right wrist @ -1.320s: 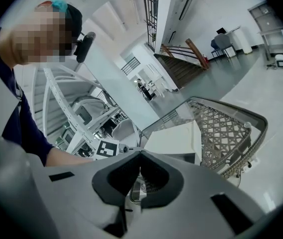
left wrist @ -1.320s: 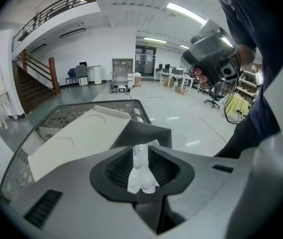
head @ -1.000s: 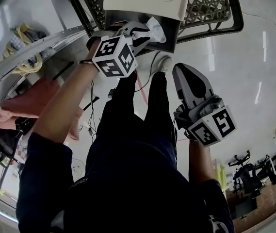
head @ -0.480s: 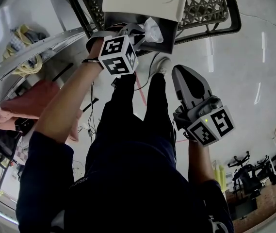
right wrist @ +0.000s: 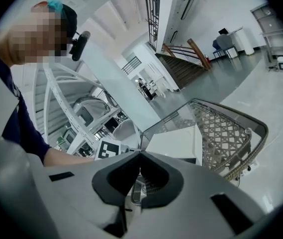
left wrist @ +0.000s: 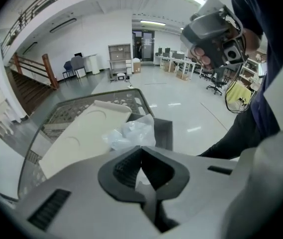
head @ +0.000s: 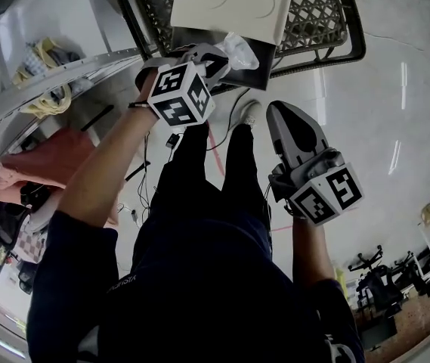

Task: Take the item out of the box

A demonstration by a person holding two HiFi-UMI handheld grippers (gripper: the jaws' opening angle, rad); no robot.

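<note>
A dark open box [head: 258,57] with a cream lid [head: 226,6] rests on a black wire-mesh basket [head: 324,6]. A crumpled clear plastic bag [head: 237,48] sticks up at the box's near edge. My left gripper [head: 216,57] is shut on the bag. In the left gripper view the bag [left wrist: 129,133] bunches just past the left gripper [left wrist: 141,148], beside the lid [left wrist: 79,136] and box [left wrist: 163,131]. My right gripper [head: 284,116] hangs lower right, away from the box, shut and holding nothing. In its own view the right gripper [right wrist: 140,154] points at the lid [right wrist: 178,143].
A metal shelving rack [head: 48,74] with yellow cable and a pink cloth [head: 44,161] stands at the left. The person's dark-trousered legs [head: 215,180] fill the middle. Glossy floor [head: 396,89] lies at the right, with office chairs [head: 381,274] far off.
The left gripper has stayed shut on the bag and shifted slightly with it at the box's edge. The right gripper has hardly moved.
</note>
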